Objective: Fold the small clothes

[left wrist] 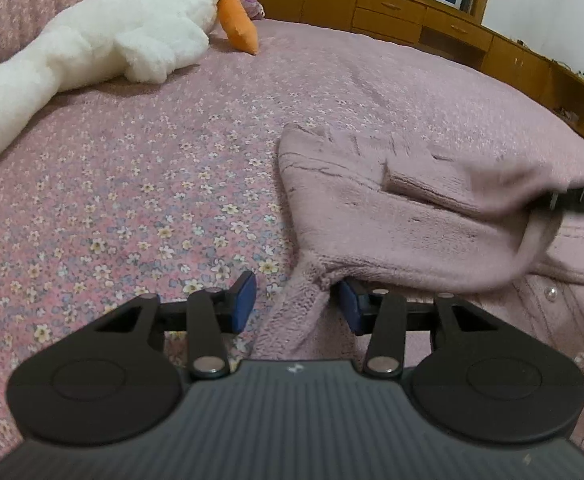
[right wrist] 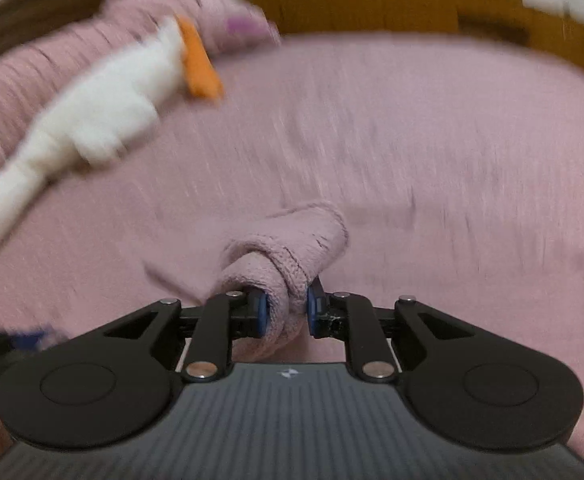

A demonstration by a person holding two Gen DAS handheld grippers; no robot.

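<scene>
A: Entry. Where is the cardigan [left wrist: 392,216]?

B: Pink fleece, flat on the floral bed cover [left wrist: 151,184], right of centre in the left wrist view. Pearl buttons [left wrist: 549,298] run down its near right part. One sleeve [right wrist: 287,248] is lifted off it.

A: Left gripper [left wrist: 296,306]?

B: Fingers [left wrist: 243,302] partly open, low over the bed. A fold of the cardigan lies between them, against the right pad; the left pad stands clear over bare cover. No clamp visible.

A: Right gripper [right wrist: 287,314]?

B: Fingers nearly closed, both blue pads pressed into the bunched sleeve; the cuff end sticks out ahead of them. In the left wrist view, the sleeve crosses over the cardigan body to a dark finger at the right edge.

A: Image quality?

B: Right wrist view streaked by blur; the grip itself reads sharp.

A: Surroundings?

B: White plush goose [left wrist: 103,40] with an orange beak [left wrist: 237,26] at far left of the bed, well apart from the cardigan. Wooden cabinet [left wrist: 412,16] behind the bed.
</scene>
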